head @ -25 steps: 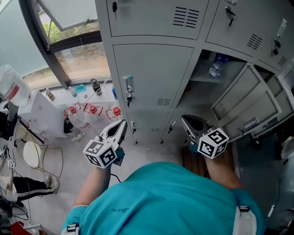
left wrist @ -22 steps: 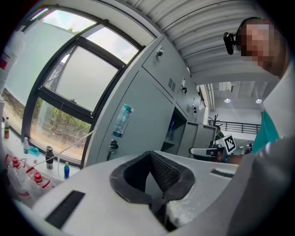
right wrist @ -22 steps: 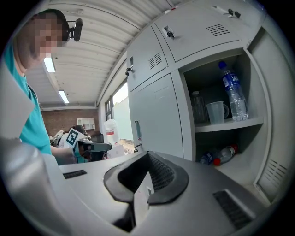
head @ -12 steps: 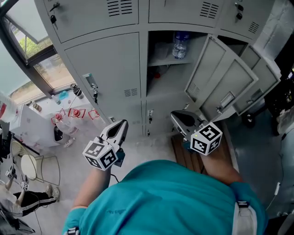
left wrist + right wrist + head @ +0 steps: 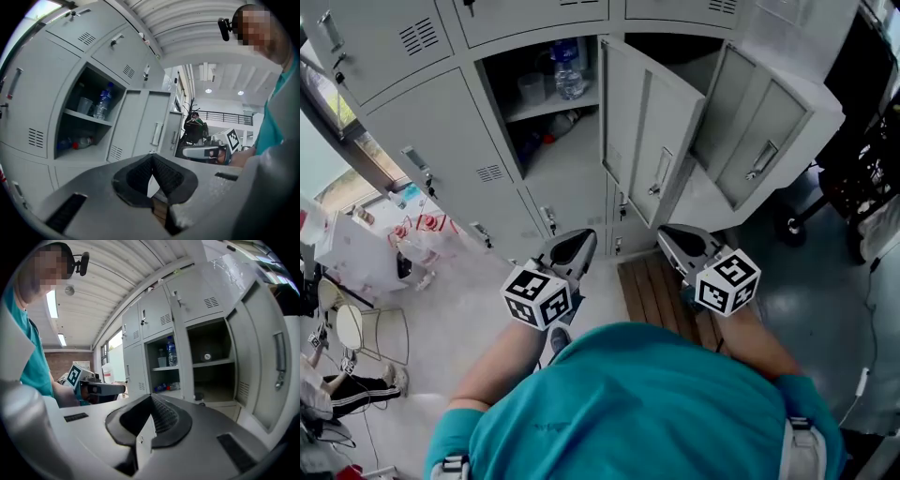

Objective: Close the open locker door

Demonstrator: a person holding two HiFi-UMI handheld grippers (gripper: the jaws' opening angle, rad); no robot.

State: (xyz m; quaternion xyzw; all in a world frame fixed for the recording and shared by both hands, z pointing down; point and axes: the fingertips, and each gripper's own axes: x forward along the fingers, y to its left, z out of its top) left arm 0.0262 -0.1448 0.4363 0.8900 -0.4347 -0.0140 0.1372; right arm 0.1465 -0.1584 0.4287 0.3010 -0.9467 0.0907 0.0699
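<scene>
Left tongs (image 5: 581, 242) fully closed, pads meeting at the tips, nothing between them, touching nothing; same in the left gripper view (image 5: 151, 157). Right tongs (image 5: 673, 238) also closed tip to tip and empty (image 5: 151, 397). Both are held side by side in front of the person's teal shirt, pointing at the grey metal locker bank (image 5: 441, 122), apart from it.

The open grey metal locker door (image 5: 649, 141) stands swung out from the bank, edge-on toward the person, hinged at the right side of an open compartment and just above the two tongs in the head view. A second grey door (image 5: 766, 127) further right is also swung open. Neither door is touched.

The open compartment holds a clear plastic water bottle (image 5: 569, 70) upright on its shelf (image 5: 546, 101); the bottle also shows in the left gripper view (image 5: 102, 105). A brown slatted wooden board (image 5: 649, 286) lies on the floor between the tongs and the lockers.
</scene>
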